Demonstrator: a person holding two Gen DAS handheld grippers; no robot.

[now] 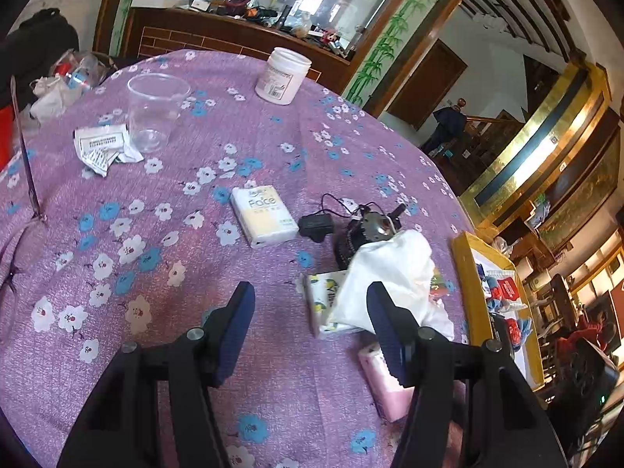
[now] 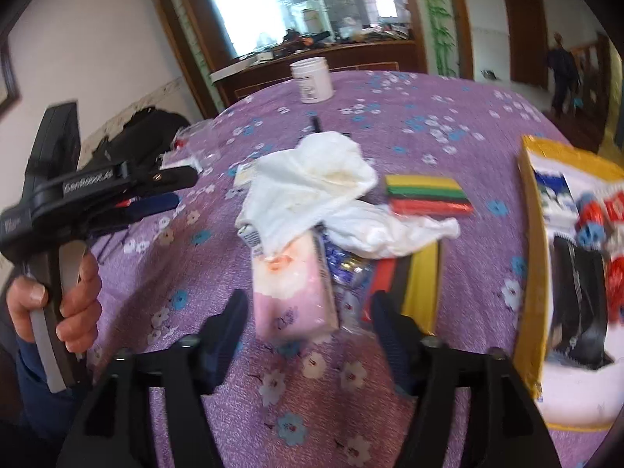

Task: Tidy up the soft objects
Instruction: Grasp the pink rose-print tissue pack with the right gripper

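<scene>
The table (image 1: 163, 351) wears a purple cloth printed with blue and white flowers. At its far left in the left wrist view lie crumpled paper packets (image 1: 103, 148) just beside a clear plastic cup (image 1: 154, 111), and farther back stands a white jar (image 1: 284, 76). Near the middle lies a white tissue pack (image 1: 263, 221) marked "Face", with a black charger (image 1: 316, 226) and its cable just right of it. Right of that, a crumpled white cloth (image 1: 394, 273) is draped over a small dark motor (image 1: 353, 240) and a lemon-printed tissue pack (image 1: 320, 304). A pink tissue pack (image 1: 384, 386) lies near the cloth, partly behind a finger of the left gripper (image 1: 310, 329), whose jaws stand spread apart over bare cloth with nothing between them.

In the right wrist view, a hand (image 2: 58, 304) at the left holds that left gripper's handle. The right gripper (image 2: 308, 325) is spread wide and pinches nothing; the pink tissue pack (image 2: 292, 292) lies on the table beyond its fingertips. Past it the white cloth (image 2: 316, 179) covers a blue patterned packet (image 2: 347, 267). Further right lie striped colored blocks (image 2: 427, 195), then a yellow-rimmed box (image 2: 528, 265) at the table's right edge, holding red, blue and black items.
</scene>
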